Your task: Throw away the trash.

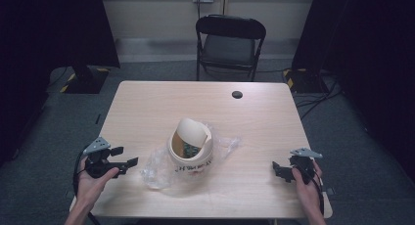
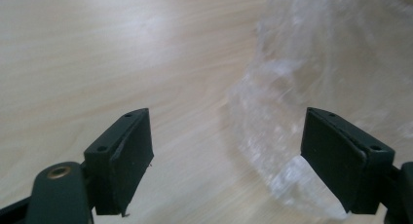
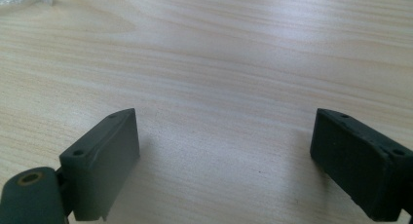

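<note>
I am looking down on a pale wooden rectangular table (image 1: 147, 107), with a black folding chair (image 1: 230, 41) standing beyond its far edge. Near the table's middle a cream paper tub with dark lettering (image 1: 192, 156) is standing upright, its curved paper lid (image 1: 190, 131) tilting up out of the mouth. A crumpled sheet of clear plastic film (image 1: 156, 168) is lying under and around the tub, spreading to both sides. I am holding the left hand-held gripper (image 1: 125, 156) just beside the film's left edge, jaws standing wide with nothing pressed between them; in the left gripper view the film (image 2: 311, 87) is lying ahead of its right jaw. The right hand-held gripper (image 1: 277, 169) is resting well apart from the tub, jaws wide over bare wood. I am judging the film light, limp and slippery, so I would pinch a bunched fold at its near edge.
</note>
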`<move>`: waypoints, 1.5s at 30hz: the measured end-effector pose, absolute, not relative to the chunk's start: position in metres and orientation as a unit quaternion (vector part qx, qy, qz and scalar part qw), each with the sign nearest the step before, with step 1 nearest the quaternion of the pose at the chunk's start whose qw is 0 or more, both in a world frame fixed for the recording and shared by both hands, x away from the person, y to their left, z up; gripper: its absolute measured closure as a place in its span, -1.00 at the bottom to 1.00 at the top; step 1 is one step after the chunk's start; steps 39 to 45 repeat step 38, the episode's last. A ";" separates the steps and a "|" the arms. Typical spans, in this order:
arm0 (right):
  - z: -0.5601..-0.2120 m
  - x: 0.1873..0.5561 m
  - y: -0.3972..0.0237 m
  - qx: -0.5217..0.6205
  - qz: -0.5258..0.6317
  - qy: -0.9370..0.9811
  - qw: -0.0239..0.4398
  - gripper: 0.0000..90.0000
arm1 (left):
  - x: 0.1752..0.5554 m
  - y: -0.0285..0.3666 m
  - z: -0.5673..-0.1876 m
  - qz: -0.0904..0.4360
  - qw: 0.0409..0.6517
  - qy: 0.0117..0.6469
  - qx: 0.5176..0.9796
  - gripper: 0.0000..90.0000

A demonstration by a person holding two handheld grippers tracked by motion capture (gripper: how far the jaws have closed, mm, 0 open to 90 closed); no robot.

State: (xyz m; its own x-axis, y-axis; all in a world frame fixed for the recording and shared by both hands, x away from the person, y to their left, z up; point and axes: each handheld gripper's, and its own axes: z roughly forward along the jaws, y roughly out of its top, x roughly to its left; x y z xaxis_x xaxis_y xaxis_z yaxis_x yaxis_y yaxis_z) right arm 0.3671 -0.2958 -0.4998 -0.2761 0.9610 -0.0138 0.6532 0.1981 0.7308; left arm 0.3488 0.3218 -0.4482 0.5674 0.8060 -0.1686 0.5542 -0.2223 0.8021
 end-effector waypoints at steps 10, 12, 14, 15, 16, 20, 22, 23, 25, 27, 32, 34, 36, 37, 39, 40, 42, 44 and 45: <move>-0.500 0.367 -0.296 0.550 0.314 0.734 0.245 -0.78 | 0.349 0.330 -0.477 0.149 0.401 0.475 0.769 -0.54; -0.500 0.367 -0.296 0.550 0.315 0.734 0.244 -0.78 | 0.350 0.329 -0.487 0.141 0.385 0.474 0.779 -0.54; -0.500 0.367 -0.296 0.550 0.314 0.734 0.245 -0.78 | 0.349 0.328 -0.488 0.148 0.375 0.469 0.785 -0.54; -0.500 0.367 -0.296 0.549 0.315 0.734 0.244 -0.78 | 0.350 0.327 -0.491 0.141 0.381 0.471 0.783 -0.55; -0.500 0.367 -0.296 0.550 0.314 0.734 0.245 -0.78 | 0.350 0.327 -0.492 0.143 0.380 0.474 0.781 -0.55; -0.500 0.367 -0.296 0.549 0.315 0.735 0.245 -0.78 | 0.351 0.323 -0.496 0.163 0.362 0.471 0.788 -0.58; -0.500 0.367 -0.296 0.549 0.315 0.734 0.245 -0.78 | 0.350 0.321 -0.497 0.170 0.357 0.469 0.790 -0.58; -0.500 0.367 -0.296 0.550 0.314 0.734 0.245 -0.78 | 0.350 0.321 -0.497 0.174 0.355 0.466 0.791 -0.59; -0.500 0.367 -0.296 0.549 0.315 0.735 0.245 -0.78 | 0.350 0.317 -0.501 0.197 0.352 0.454 0.794 -0.63; -0.500 0.367 -0.296 0.550 0.314 0.734 0.245 -0.78 | 0.350 0.317 -0.502 0.198 0.352 0.455 0.794 -0.67; -0.500 0.367 -0.296 0.549 0.314 0.734 0.245 -0.78 | 0.351 0.316 -0.502 0.198 0.351 0.459 0.792 -0.69; -0.500 0.367 -0.296 0.549 0.315 0.735 0.246 -0.78 | 0.351 0.316 -0.502 0.201 0.349 0.457 0.793 -0.70; -0.500 0.367 -0.296 0.549 0.315 0.735 0.246 -0.78 | 0.351 0.316 -0.502 0.201 0.349 0.457 0.793 -0.70; -0.500 0.367 -0.296 0.549 0.314 0.734 0.245 -0.78 | 0.351 0.315 -0.502 0.200 0.351 0.459 0.791 -0.70; -0.500 0.367 -0.296 0.549 0.314 0.735 0.246 -0.78 | 0.351 0.315 -0.502 0.201 0.350 0.458 0.792 -0.70; -0.500 0.367 -0.296 0.549 0.314 0.735 0.246 -0.78 | 0.351 0.315 -0.502 0.201 0.350 0.458 0.792 -0.70; -0.500 0.367 -0.296 0.549 0.314 0.735 0.246 -0.78 | 0.351 0.315 -0.502 0.201 0.350 0.458 0.792 -0.70; -0.500 0.367 -0.296 0.549 0.314 0.735 0.246 -0.78 | 0.351 0.315 -0.502 0.201 0.350 0.458 0.792 -0.70; -0.500 0.367 -0.296 0.549 0.314 0.735 0.246 -0.78 | 0.351 0.315 -0.502 0.201 0.350 0.458 0.792 -0.70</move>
